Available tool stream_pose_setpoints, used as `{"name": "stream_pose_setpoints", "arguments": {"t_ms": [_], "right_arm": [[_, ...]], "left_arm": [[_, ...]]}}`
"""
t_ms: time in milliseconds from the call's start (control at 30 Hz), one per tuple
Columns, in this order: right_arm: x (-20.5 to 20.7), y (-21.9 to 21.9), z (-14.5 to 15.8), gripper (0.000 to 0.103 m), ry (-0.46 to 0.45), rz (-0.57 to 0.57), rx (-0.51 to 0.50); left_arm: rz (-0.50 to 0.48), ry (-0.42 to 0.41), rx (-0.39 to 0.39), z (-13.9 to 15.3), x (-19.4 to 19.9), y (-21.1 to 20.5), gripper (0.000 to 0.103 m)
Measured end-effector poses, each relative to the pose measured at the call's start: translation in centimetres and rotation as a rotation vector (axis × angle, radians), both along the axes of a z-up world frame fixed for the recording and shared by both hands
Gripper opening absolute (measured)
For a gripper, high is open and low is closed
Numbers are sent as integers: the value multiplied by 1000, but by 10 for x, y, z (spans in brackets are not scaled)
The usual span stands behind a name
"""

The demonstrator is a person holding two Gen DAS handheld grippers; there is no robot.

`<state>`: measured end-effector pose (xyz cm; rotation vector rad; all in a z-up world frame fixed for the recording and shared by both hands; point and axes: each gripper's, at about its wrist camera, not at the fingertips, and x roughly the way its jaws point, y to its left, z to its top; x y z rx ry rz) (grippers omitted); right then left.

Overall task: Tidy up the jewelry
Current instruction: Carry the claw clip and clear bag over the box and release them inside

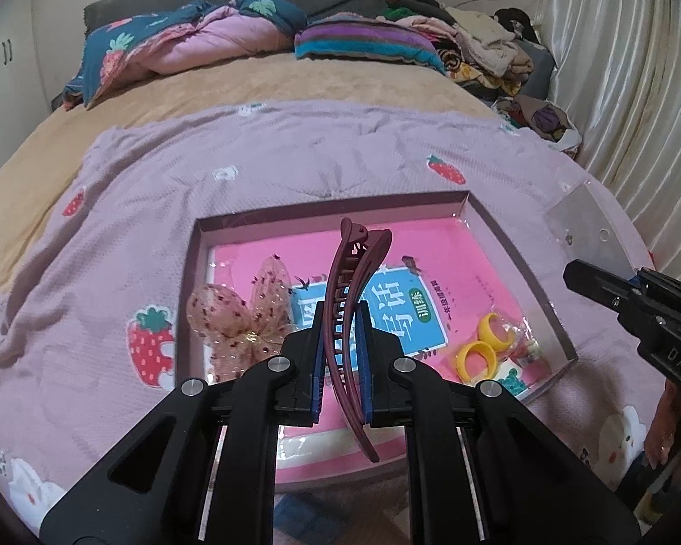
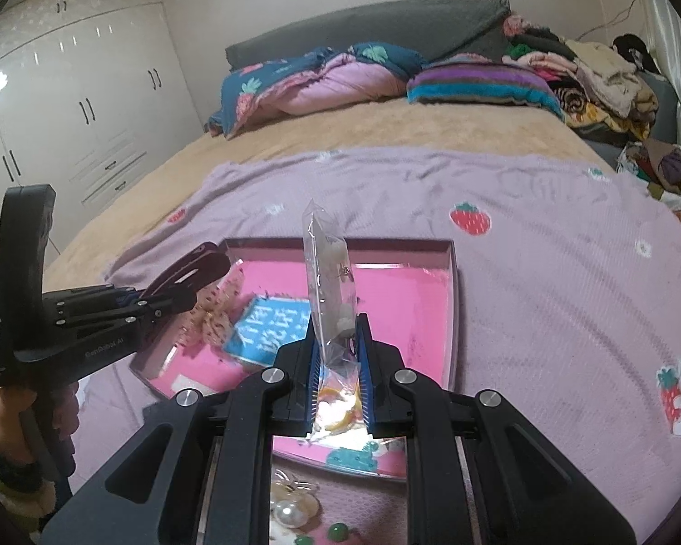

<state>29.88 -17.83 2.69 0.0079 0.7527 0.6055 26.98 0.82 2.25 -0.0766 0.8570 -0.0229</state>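
Left wrist view: left claw (image 1: 340, 354) clamped on a maroon hair clip (image 1: 349, 313), held on edge above the shallow tray (image 1: 517, 245) on the bed's lilac strawberry blanket (image 1: 268, 159). In the tray: a pink book (image 1: 413, 313) under clear film, a sheer gold-dotted bow (image 1: 240, 313) at left, two yellow rings (image 1: 483, 345) at right. Right claw (image 1: 581, 277) entering from the right edge, tips closed.

Right wrist view: right claw (image 2: 338, 359) pinched on a small clear plastic bag (image 2: 329, 281) with pale trinkets inside, raised over the same tray (image 2: 451, 299). Left claw (image 2: 177, 302) at left, gripping the hair clip (image 2: 190, 270). Pearl beads (image 2: 290, 511) and green beads (image 2: 338, 533) low in frame, beneath the claw.
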Motion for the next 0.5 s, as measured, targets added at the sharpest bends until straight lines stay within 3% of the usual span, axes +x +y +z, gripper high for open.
{"name": "stream_pose_setpoints", "arguments": {"t_ms": [500], "right_arm": [[25,8,-49,16,82,-25,-104]], "left_arm": [[29,65,2,-36,11,1,5]]}}
